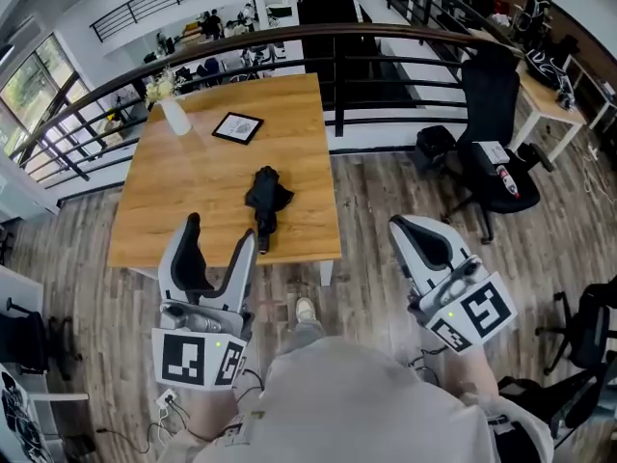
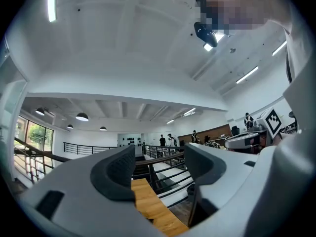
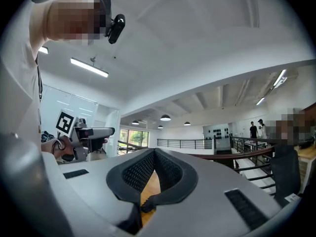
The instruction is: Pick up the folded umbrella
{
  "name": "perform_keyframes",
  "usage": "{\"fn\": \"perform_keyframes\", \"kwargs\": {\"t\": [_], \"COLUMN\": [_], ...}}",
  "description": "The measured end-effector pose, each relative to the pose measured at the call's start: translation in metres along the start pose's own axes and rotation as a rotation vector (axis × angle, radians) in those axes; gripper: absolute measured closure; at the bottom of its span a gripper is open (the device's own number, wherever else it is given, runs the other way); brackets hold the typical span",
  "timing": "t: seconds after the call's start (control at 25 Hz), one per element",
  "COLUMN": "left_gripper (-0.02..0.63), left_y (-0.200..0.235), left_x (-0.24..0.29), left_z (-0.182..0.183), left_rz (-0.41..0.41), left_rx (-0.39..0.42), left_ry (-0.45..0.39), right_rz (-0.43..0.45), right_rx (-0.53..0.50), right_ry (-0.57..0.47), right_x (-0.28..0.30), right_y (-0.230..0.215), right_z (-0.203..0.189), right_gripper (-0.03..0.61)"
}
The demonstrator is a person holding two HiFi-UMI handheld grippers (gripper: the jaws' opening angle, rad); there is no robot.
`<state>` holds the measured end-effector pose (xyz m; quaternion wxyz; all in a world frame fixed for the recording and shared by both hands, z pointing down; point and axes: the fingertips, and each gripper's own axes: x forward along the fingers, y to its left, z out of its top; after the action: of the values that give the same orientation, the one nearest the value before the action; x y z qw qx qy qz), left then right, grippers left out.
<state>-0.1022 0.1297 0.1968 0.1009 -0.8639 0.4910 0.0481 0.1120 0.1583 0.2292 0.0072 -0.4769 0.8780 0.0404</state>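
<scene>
The folded black umbrella (image 1: 265, 201) lies on the wooden table (image 1: 193, 181), near its front right corner, handle end toward the front edge. In the head view my left gripper (image 1: 220, 239) stands open just short of the table's front edge, left of the umbrella's handle and apart from it, with nothing between its fingers. In the left gripper view, the left gripper (image 2: 158, 167) frames a strip of table (image 2: 148, 206); the umbrella is hidden there. My right gripper (image 1: 424, 244) hangs over the floor to the right of the table, shut and empty. In the right gripper view, the right gripper (image 3: 154, 154) has its pad tips touching.
A white vase (image 1: 174, 116) and a dark framed card (image 1: 237, 127) sit at the table's far side. A black railing (image 1: 386, 66) runs behind the table. A black office chair (image 1: 492, 133) and a desk (image 1: 549, 95) stand at the right. A shoe (image 1: 305, 309) rests below the table edge.
</scene>
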Motion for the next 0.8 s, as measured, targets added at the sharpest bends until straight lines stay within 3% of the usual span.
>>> {"fn": "perform_keyframes", "kwargs": {"t": [0.48,0.8], "left_gripper": [0.302,0.302], "left_y": [0.128,0.189], "left_x": [0.114,0.163], "left_z": [-0.057,-0.094], "left_rz": [-0.047,-0.075], "left_rx": [-0.025,-0.038], "left_ry": [0.078,0.104], "right_rz": [0.008,0.013], "right_rx": [0.003,-0.009], "right_ry": [0.092,0.116], "right_x": [0.175,0.266], "right_y": [-0.033,-0.045], "right_z": [-0.025,-0.041], "right_gripper": [0.549,0.549]}}
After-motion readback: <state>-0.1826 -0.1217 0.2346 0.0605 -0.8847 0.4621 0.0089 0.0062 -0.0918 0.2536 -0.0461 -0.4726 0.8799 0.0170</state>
